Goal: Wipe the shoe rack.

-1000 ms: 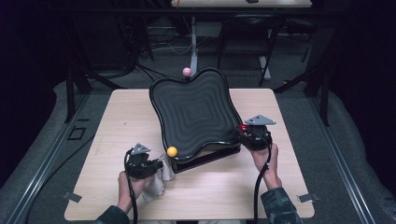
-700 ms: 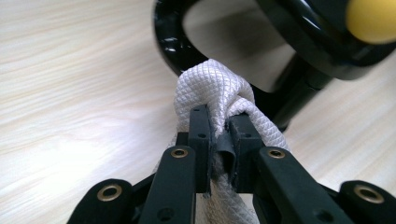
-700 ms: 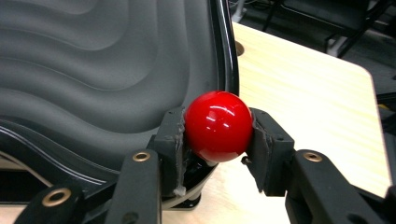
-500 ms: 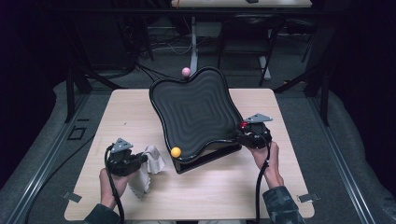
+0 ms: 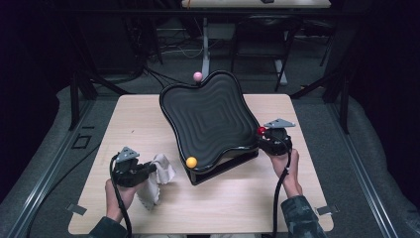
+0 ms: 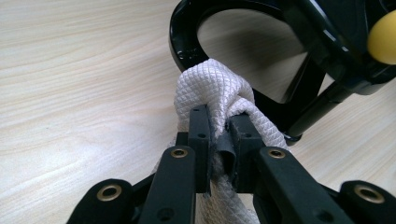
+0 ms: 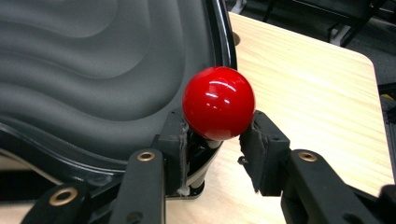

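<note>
Dark floor and black frame legs surround a pale wooden tabletop [image 5: 148, 119] that carries a black, wavy-edged tray with rippled grey lining [image 5: 210, 116], tilted on a black stand. Starting at the left tool [image 6: 219, 133], its two black jaws are pressed together on a bunched white quilted cloth [image 6: 210, 88], with only the fold of fabric between them; in the high view the same tool [image 5: 148, 167] sits at the near left of the tabletop, and the cloth [image 5: 159, 176] hangs from it, just beside the tray's near corner. The right tool [image 7: 217, 140] stands with its jaws part-way apart around the stem beneath a glossy red ball knob [image 7: 218, 102] at the tray's right rim; the left jaw looks to touch the fitting, while a gap shows at the right jaw, so I judge it as bracing rather than clamping hard. In the high view that tool [image 5: 265, 136] holds at the tray's right edge beside the red knob [image 5: 260, 131]. Further out, a yellow ball knob [image 5: 191, 162] marks the near corner and a pink ball knob [image 5: 197, 76] the far corner. The step in hand seems to be readying a wipe: cloth gripped, tray steadied. The next move calls for lifting the cloth over the raised rim onto the rippled lining while the right hand keeps the tray from rocking.
</note>
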A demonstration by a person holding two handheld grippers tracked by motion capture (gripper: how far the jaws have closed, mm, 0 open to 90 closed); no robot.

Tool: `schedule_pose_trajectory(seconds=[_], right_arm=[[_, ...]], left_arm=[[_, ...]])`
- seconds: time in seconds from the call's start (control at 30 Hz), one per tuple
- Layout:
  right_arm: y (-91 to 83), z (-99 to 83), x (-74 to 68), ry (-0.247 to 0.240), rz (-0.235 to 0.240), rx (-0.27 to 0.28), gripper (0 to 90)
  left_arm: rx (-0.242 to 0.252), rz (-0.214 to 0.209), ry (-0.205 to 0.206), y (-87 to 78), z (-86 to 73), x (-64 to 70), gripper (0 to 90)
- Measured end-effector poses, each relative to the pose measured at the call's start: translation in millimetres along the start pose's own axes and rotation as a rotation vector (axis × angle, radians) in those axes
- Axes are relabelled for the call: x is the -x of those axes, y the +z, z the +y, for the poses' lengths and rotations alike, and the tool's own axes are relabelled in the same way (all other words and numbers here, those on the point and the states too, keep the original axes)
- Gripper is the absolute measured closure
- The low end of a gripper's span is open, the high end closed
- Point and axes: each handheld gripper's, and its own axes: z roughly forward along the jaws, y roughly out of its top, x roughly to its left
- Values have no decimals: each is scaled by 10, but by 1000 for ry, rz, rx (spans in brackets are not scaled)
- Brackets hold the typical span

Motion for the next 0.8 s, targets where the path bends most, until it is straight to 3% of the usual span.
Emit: schedule_pose_trajectory(seconds=[0.2,0.3,0.4,0.57,0.63,0.8], right_arm=[[76,54,152,39,-39,-20,622],[78,92,198,52,-57,-39,546],[-8,62,199,83,-63,-16,476],[-206,-44,124,126,-37,2,241],[-260,-93,26,113,-3,-9,172],[-325,-168,-211,89,86,-21,113]], left_arm=[[-1,-7,9,7,12,27,816],[3,-8,11,3,17,30,815],[2,-11,6,2,19,5,812],[5,-11,8,3,18,6,813],[7,-10,9,5,17,10,815],[2,-8,10,20,22,10,817]])
